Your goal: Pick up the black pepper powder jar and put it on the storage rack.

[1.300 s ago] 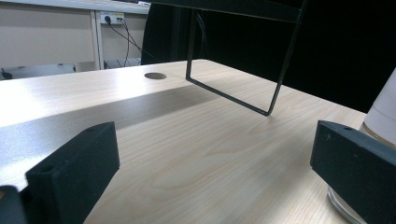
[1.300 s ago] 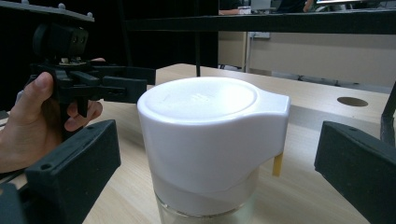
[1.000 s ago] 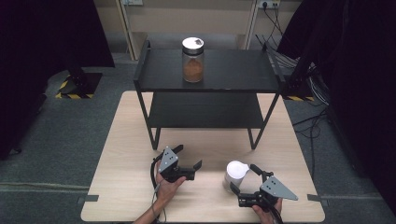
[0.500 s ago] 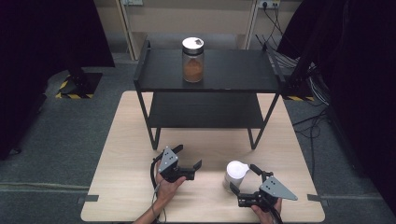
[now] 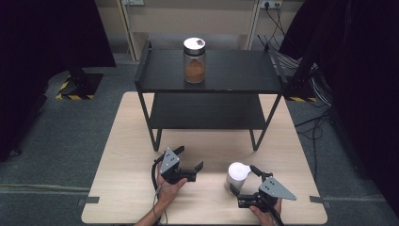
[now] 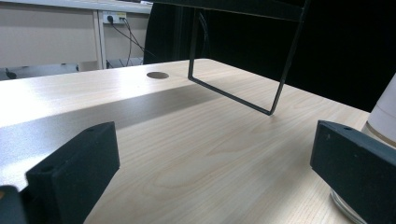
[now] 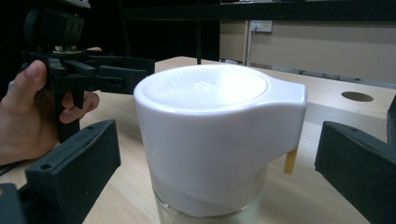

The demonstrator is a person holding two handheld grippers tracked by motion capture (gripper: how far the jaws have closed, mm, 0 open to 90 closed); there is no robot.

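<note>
In the high view the white-lidded glass jar (image 5: 236, 176) stands upright on the pale wooden table (image 5: 122, 155), in the lower right of the frame, with the right gripper (image 5: 243, 181) just below and right of it. Its jaws are spread wide, one on either side of the jar; in the right gripper view the jar's white flip-top lid (image 7: 215, 126) sits in the centre between the two black jaws, with clear gaps to both, so nothing is clamped. A yellowish tab hangs under the lid's spout at the right

The left gripper (image 5: 190, 160), held in a hand (image 5: 168, 188) at lower centre, sits left of the jar and well apart from it, its jaws also wide and holding nothing. The left gripper view shows bare table between them, with the jar at the right edge (image 6: 384, 116)

A black two-tier metal shelf (image 5: 235, 70) stands across the far half of the table; on its top tier, upper centre, stands a second jar (image 5: 194, 60) with brown powder inside
</note>
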